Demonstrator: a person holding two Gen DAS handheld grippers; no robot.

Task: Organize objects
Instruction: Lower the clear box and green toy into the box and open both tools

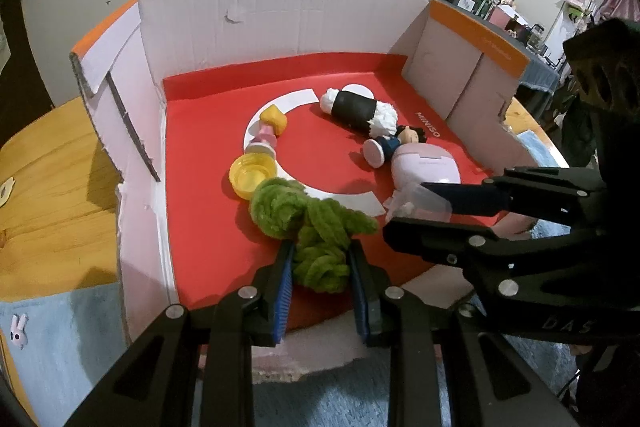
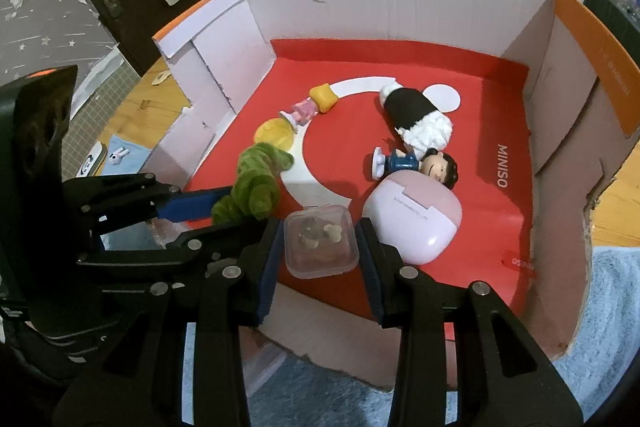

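Observation:
A cardboard box (image 1: 256, 27) with a red floor holds several toys. My left gripper (image 1: 320, 259) is shut on a fuzzy green toy (image 1: 316, 223) over the box's front left; it also shows in the right wrist view (image 2: 256, 183). My right gripper (image 2: 320, 243) is shut on a small clear plastic case (image 2: 320, 243) with brown bits inside, over the front edge next to a pink earbud case (image 2: 416, 219). In the left wrist view the right gripper (image 1: 416, 203) comes in from the right.
On the red floor lie a yellow cap (image 1: 252, 175), a pink and yellow figure (image 1: 268, 131), a black and white plush roll (image 1: 356, 109) and a dark-haired boy figure (image 2: 424, 165). Box walls (image 2: 576, 107) rise on three sides. A blue cloth (image 1: 60, 347) and wooden table (image 1: 52, 195) surround it.

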